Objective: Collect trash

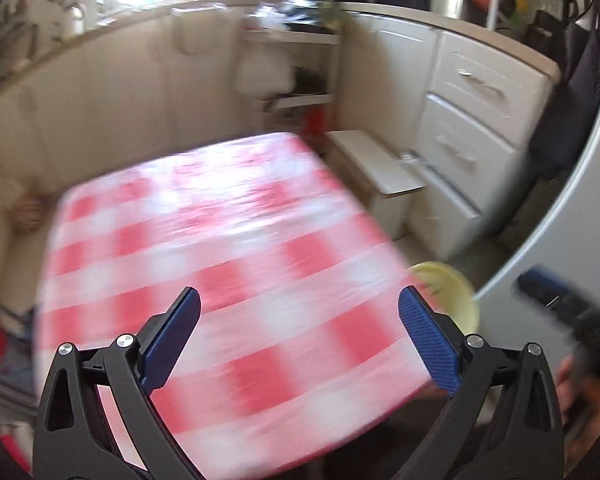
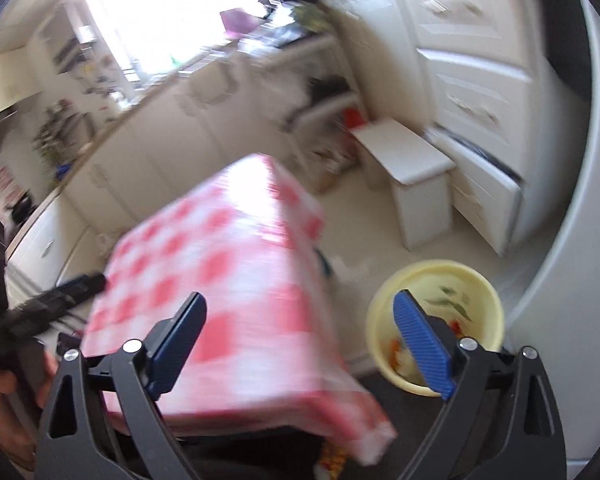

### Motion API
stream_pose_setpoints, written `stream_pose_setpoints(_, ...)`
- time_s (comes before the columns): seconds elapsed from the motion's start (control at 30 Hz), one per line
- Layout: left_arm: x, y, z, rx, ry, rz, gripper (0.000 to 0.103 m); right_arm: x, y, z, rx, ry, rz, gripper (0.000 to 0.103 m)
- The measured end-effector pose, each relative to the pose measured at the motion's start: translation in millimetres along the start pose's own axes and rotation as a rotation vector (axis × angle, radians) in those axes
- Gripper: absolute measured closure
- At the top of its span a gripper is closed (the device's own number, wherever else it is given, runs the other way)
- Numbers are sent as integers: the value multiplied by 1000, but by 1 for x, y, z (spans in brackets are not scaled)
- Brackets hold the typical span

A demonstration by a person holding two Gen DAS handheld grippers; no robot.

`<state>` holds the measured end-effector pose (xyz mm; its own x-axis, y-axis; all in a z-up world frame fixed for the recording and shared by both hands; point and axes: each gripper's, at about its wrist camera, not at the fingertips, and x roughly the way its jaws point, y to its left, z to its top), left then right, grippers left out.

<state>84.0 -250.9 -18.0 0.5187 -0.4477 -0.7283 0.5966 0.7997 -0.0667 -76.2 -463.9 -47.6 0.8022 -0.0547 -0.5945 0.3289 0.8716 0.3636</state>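
A pale yellow bin (image 2: 436,320) stands on the floor just off the tabletop's right edge, at its near corner. Scraps of trash (image 2: 452,308) lie inside: some green bits, something orange-red and something whitish, all too blurred to name. In the left wrist view only part of the bin's rim (image 1: 456,284) shows past that same edge.

The right gripper (image 2: 300,320) hangs above that near right corner with its blue pads wide apart and nothing between them; one pad overlaps the bin's mouth in the picture. The left gripper (image 1: 300,316) is over the tabletop's near edge, its jaws likewise spread wide and empty.

The table (image 2: 228,248) wears a red-and-white checked cloth and carries nothing visible. Beyond its far right corner a small white stool (image 2: 412,160) stands before white drawers (image 1: 472,120). A countertop (image 1: 140,16) runs along the far wall under a bright window.
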Motion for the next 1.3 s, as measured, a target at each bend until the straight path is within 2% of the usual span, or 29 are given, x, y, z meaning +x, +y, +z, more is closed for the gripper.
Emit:
stream_pose_setpoints(0.1, -42, 40, -22, -54, -36, 41, 7, -8, 53, -4, -71, -15, 50, 10)
stream_pose_setpoints(0.17, -67, 58, -36, -84, -73, 102, 7, -12, 78, -9, -109, -24, 66, 9)
stream_pose_setpoints(0.2, -80, 68, -45, -100, -93, 163, 7, -14, 92, -13, -141, -37, 65, 9)
stream_pose_setpoints(0.27, -95, 83, -60, -131, -109, 235, 7, -18, 115, -20, -209, -69, 41, 9)
stream_pose_setpoints(0.4, -115, 106, -83, -172, -126, 287, 7, -27, 142, -32, -278, -140, -6, 7)
stream_pose_setpoints(0.6, -130, 111, -103, -180, -154, 300, 7, -32, 161, -45, -346, -233, -73, 7)
stream_pose_setpoints(1.1, -141, 108, -119, -184, -199, 309, 7, -33, 164, -48, -372, -248, -127, 7)
stream_pose_setpoints(1.3, -137, 113, -121, -223, -183, 240, 7, -32, 161, -47, -363, -240, -132, 7)
